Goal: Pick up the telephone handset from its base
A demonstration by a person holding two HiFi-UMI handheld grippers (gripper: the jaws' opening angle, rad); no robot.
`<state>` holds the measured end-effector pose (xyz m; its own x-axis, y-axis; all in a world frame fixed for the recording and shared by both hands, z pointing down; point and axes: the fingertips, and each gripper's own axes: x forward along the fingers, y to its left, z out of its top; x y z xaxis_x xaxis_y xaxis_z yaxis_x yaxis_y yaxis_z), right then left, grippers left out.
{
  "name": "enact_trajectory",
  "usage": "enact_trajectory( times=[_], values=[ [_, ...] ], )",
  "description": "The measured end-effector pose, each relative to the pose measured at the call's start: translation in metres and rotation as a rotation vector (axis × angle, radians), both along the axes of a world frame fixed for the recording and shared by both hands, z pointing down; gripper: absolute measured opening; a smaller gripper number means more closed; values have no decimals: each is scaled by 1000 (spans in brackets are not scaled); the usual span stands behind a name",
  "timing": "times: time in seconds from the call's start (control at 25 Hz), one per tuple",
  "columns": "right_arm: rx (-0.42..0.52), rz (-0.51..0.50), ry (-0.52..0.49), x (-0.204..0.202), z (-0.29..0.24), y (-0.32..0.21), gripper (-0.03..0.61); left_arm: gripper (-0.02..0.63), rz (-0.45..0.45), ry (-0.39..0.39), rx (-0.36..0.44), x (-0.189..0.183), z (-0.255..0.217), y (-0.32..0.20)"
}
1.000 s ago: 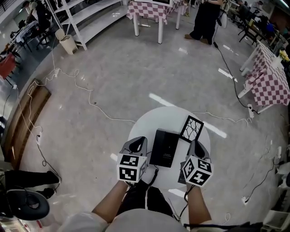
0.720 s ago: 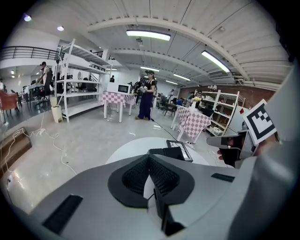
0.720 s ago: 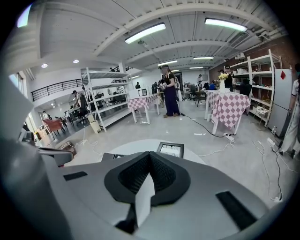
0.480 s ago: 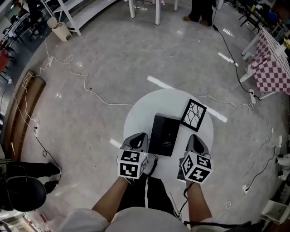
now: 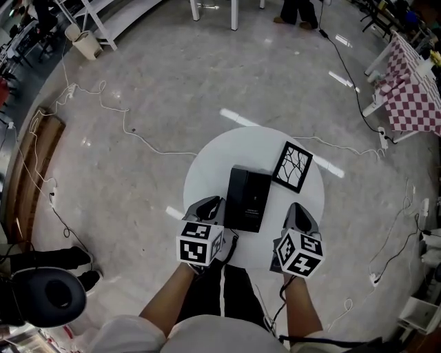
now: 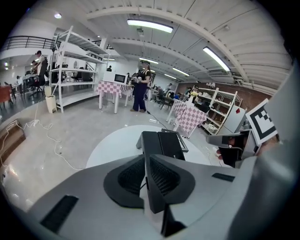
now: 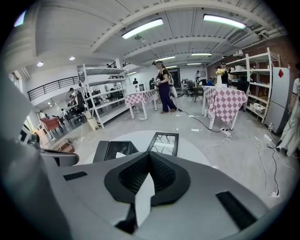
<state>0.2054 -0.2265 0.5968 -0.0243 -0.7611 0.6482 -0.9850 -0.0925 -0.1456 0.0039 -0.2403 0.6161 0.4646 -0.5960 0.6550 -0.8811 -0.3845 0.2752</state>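
Note:
A black telephone [image 5: 248,199] lies on the round white table [image 5: 213,165], its handset [image 5: 238,196] resting along the base's left side. In the left gripper view the telephone [image 6: 161,144] sits just beyond the jaws, and in the right gripper view the telephone [image 7: 111,150] is ahead to the left. My left gripper [image 5: 210,205] hovers at the phone's near left corner, shut and empty, as the left gripper [image 6: 146,159] shows in its own view. My right gripper [image 5: 296,211] is at the phone's near right, apart from it. The right gripper [image 7: 150,154] is shut on nothing.
A black-framed panel with a crack pattern [image 5: 292,166] lies right of the phone. White cables [image 5: 124,131] trail over the floor. Checkered-cloth tables [image 5: 412,96], shelving [image 5: 117,17], a wooden bench [image 5: 31,172] and a standing person [image 7: 164,91] surround the table.
Both grippers have sunk a little toward the table's near edge beside the phone, jaws still shut. The head view has shifted so the table sits higher in the picture.

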Motion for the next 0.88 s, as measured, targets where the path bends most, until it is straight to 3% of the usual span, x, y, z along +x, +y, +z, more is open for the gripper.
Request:
enact_trajectory(
  times=[0.08,0.16,0.32,0.44,0.88],
  values=[
    [-3,3,-1,1,1,1,22,39,8,10,-13,2,2,-2],
    [-5,7,-1,1,1,1,21,106,16,18,-29,4,5,-3],
    [-11,14,-3,3,3,2,22,129,38,30,-58,10,9,-3],
    [-17,22,-4,4,5,3,21,195,73,54,-98,17,16,1],
    [-46,49,1,11,16,16,23,264,128,103,-187,34,41,2]
  ],
)
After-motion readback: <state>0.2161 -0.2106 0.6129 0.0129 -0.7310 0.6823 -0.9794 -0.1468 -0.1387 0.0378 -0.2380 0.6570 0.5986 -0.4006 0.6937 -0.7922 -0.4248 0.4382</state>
